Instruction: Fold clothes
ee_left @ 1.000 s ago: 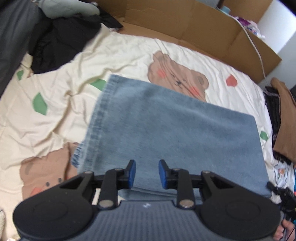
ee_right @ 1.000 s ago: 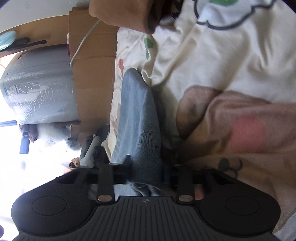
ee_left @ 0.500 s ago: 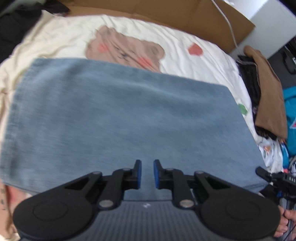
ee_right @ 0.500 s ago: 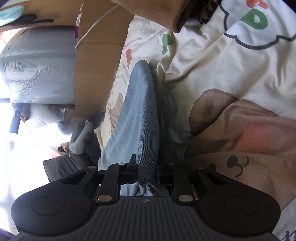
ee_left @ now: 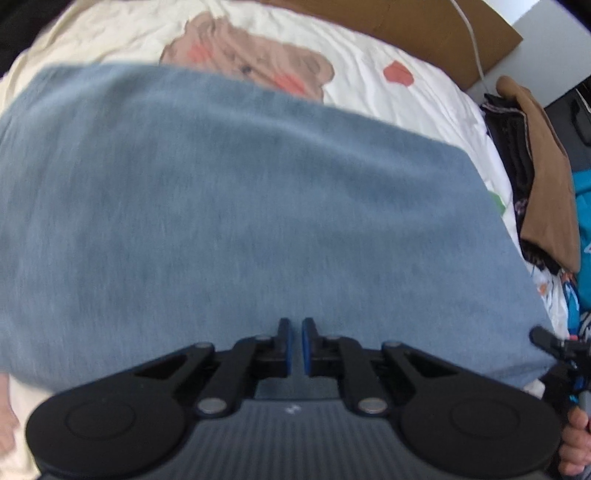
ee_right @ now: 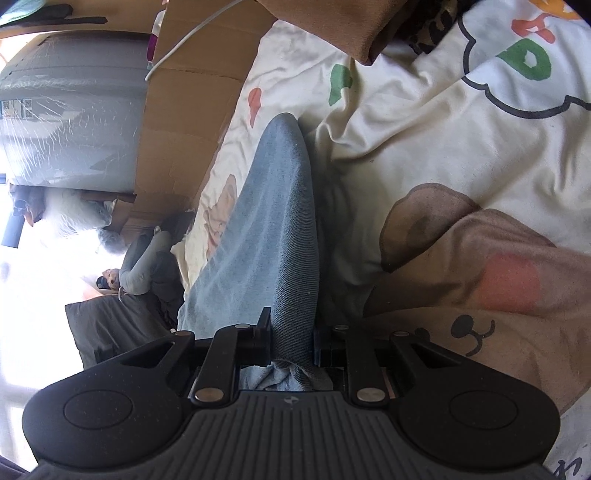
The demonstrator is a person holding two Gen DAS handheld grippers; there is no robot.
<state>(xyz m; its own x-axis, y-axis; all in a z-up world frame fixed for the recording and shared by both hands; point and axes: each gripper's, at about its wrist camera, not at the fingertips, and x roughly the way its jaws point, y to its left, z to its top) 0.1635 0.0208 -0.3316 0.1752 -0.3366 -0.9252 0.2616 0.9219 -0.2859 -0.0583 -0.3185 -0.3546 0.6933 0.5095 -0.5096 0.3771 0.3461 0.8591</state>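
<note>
Jeans [ee_left: 236, 206]: right gripper [ee_right: 291, 336] pinching the fold, lifting; left gripper [ee_left: 295, 343] closing, seemingly empty, steadying.

Cream bear-print bedsheet [ee_left: 369, 62] under everything. Brown cardboard [ee_left: 413, 29] along the bed's far edge, white cable [ee_left: 474, 44] across it. Brown garment [ee_left: 543, 177] piled on dark clothes [ee_left: 513, 147] at my right.

Folded jeans [ee_left: 236, 206] lying on a bed [ee_left: 388, 96].
Cardboard [ee_left: 399, 33] stands behind the bed; a clothes pile [ee_left: 543, 177] sits right of the jeans.
</note>
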